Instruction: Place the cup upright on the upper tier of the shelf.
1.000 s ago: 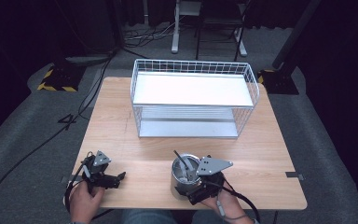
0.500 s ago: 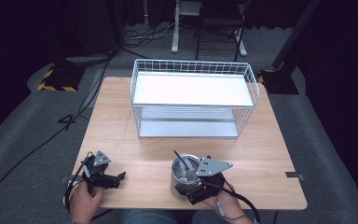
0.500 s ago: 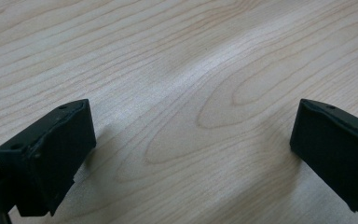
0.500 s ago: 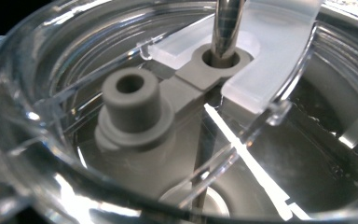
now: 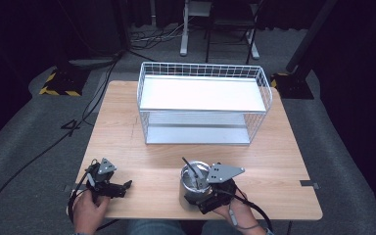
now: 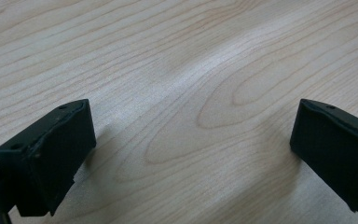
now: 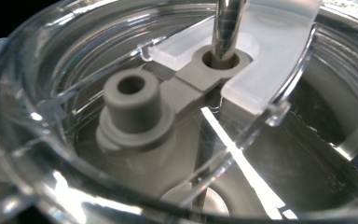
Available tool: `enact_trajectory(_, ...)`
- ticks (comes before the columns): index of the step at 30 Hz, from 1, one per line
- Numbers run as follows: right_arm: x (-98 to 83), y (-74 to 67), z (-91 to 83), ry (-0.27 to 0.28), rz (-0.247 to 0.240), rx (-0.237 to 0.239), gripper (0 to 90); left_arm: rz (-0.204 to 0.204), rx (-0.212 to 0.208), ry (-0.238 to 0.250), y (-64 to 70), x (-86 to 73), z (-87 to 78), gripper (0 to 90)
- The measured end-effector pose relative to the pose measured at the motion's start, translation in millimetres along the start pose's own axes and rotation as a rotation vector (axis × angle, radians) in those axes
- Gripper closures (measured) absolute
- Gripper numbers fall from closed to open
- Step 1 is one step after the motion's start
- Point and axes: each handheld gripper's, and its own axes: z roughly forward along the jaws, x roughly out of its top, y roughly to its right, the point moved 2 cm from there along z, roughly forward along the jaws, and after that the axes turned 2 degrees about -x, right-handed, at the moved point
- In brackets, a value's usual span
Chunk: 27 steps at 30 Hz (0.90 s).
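Right gripper view: tumbler lid (image 7: pixel 177 93) close-up; right hand-held gripper (image 5: pixel 214 192) jaws hidden.

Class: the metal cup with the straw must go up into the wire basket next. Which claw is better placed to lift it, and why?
Right. The right claw sits against the metal cup, whose lid and straw are close before its camera. The left claw is open over bare table, apart from the cup. The wire basket lies ahead.

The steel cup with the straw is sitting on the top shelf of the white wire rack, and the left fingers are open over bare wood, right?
Not quite. The steel cup stands on the table near the front edge, by the right gripper, as the high view shows; the white wire rack holds nothing. The left fingers are indeed open over bare wood.
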Motion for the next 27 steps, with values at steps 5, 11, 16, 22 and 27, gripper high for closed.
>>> enact_trajectory(5,5.7,0.5,-3.2,0.000,-0.010,-0.003,4.0,0.000,0.000,0.000,0.0,0.0,0.0,0.4)
enact_trajectory(11,16.2,2.3,-9.9,-0.003,-0.023,-0.009,4.0,0.000,0.000,0.000,0.0,0.0,0.0,0.5)
enact_trajectory(16,30.3,5.8,-17.7,0.000,-0.031,-0.014,4.0,0.000,-0.001,0.000,0.0,0.0,0.1,0.5)
enact_trajectory(22,42.6,10.9,-22.8,0.008,-0.031,-0.013,4.0,0.000,0.000,0.000,0.0,0.0,0.0,0.5)
enact_trajectory(27,56.9,17.8,-27.1,0.016,-0.030,-0.009,4.0,0.000,-0.001,0.001,0.0,0.0,0.1,0.4)
